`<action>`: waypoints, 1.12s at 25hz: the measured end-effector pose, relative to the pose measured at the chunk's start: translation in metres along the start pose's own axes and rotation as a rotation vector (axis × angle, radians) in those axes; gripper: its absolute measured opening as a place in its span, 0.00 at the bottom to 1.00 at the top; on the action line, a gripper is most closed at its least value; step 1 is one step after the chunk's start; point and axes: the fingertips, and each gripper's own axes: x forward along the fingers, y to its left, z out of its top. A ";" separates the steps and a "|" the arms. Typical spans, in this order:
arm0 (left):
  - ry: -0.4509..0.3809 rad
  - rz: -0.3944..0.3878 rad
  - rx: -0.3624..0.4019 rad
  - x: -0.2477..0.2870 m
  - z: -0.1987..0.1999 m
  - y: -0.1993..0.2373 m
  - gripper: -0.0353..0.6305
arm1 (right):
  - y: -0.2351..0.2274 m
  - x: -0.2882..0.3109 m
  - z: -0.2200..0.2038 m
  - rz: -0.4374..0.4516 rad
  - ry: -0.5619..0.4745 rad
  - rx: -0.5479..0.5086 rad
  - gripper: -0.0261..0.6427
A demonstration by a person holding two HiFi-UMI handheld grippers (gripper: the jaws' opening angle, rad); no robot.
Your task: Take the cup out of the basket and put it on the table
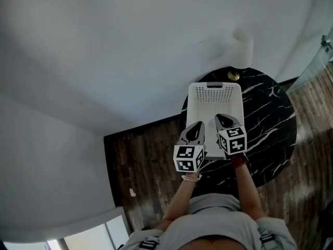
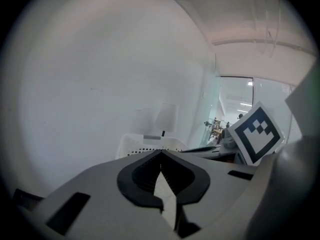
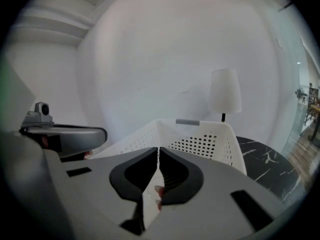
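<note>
Nearest in the head view is the person's torso [image 1: 208,223]; ahead, the left gripper [image 1: 199,125] and right gripper [image 1: 221,117] hover side by side over the near rim of a white perforated basket [image 1: 215,87] on a black marble table [image 1: 270,119]. In the left gripper view the jaws are pressed together and empty, with the basket just beyond the tips. In the right gripper view the jaws are likewise together on nothing, the basket lies beyond them, and the cup cannot be made out.

**Grey shells, checkered cubes**

The left gripper [image 1: 199,124] and right gripper [image 1: 221,118] have pale grey shells with black ribbed pads [image 3: 172,173]. Each carries a marker cube [image 1: 189,158] of black-and-white squares. The person wears a grey top [image 1: 208,225] and a bracelet [image 1: 191,178].
</note>
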 end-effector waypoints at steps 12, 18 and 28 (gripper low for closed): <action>0.034 -0.048 0.004 0.024 -0.004 0.005 0.06 | -0.016 0.041 -0.040 -0.010 0.190 0.035 0.18; 0.035 -0.052 -0.004 0.026 -0.002 0.006 0.06 | -0.024 0.054 -0.066 -0.021 0.315 0.009 0.20; 0.021 -0.042 -0.023 0.019 -0.003 0.006 0.06 | -0.025 0.072 -0.107 0.006 0.518 -0.007 0.20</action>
